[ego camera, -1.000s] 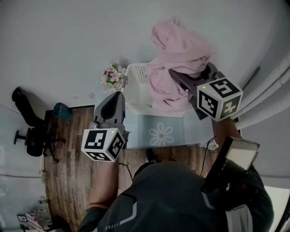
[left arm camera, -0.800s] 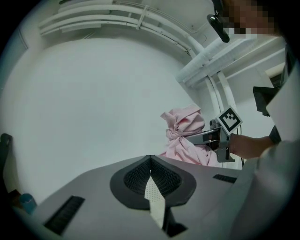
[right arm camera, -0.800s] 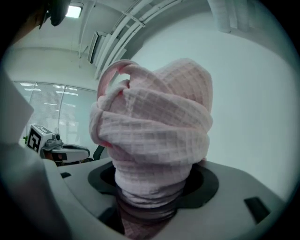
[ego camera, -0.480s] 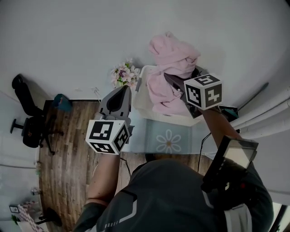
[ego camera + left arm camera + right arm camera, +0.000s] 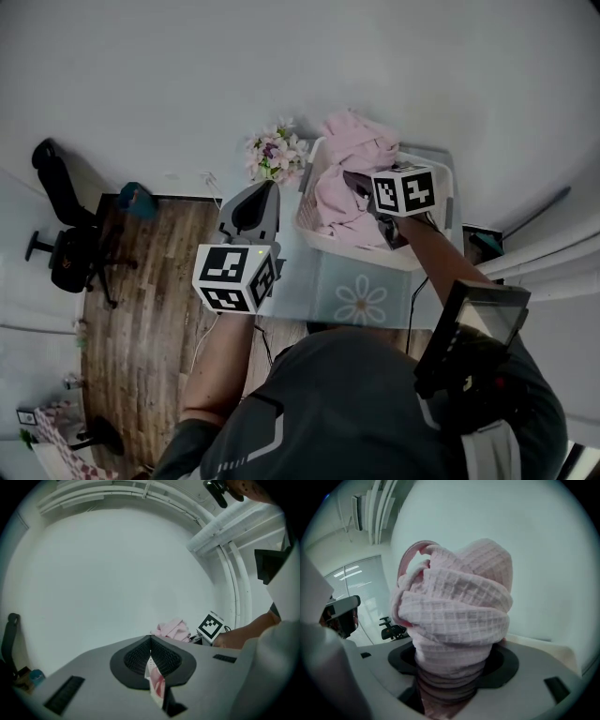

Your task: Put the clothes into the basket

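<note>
Pink waffle-knit garment (image 5: 339,192): heaped inside the white basket (image 5: 356,248), at the tabletop's (image 5: 323,291) far edge. Right gripper (image 5: 356,181): over the basket, jaws pinching a thick fold of the garment. Left gripper (image 5: 265,187): held by the tabletop's left edge, jaws pressed together, gripping nothing. Flower bunch (image 5: 274,153): just beside the basket's left wall.
</note>
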`<state>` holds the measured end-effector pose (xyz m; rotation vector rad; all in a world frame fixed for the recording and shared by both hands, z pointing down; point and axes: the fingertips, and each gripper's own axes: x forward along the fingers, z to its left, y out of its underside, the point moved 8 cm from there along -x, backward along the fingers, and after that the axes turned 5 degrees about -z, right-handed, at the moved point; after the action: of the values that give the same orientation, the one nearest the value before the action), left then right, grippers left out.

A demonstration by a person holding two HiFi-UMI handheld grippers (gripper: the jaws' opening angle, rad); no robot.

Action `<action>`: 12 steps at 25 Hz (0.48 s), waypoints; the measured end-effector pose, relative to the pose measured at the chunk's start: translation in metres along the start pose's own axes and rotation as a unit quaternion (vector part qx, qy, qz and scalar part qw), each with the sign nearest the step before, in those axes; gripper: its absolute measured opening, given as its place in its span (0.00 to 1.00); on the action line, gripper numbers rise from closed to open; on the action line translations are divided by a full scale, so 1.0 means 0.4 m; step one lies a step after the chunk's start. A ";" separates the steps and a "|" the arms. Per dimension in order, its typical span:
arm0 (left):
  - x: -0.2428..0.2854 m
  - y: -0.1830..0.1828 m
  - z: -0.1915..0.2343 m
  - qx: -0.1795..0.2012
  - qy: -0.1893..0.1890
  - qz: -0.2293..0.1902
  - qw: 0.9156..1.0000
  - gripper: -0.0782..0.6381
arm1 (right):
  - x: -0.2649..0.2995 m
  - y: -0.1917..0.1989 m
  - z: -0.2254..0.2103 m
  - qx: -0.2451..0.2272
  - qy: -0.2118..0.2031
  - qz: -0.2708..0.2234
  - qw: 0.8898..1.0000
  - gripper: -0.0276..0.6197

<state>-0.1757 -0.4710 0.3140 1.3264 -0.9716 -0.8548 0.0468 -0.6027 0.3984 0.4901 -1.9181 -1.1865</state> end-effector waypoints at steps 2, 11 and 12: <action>-0.002 0.007 0.016 -0.001 -0.005 0.004 1.000 0.12 | 0.031 0.018 -0.008 0.004 0.011 0.014 1.000 0.54; 0.049 0.072 0.069 0.000 -0.015 0.030 0.999 0.12 | 0.177 0.134 -0.026 0.029 0.014 0.080 0.996 0.54; 0.054 0.076 0.071 -0.001 -0.014 0.035 0.999 0.12 | 0.184 0.139 -0.025 0.031 0.013 0.086 0.996 0.54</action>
<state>-0.1950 -0.4993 0.3461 1.2753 -1.0333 -0.8234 0.0155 -0.6313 0.4810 0.3634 -1.9375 -1.0086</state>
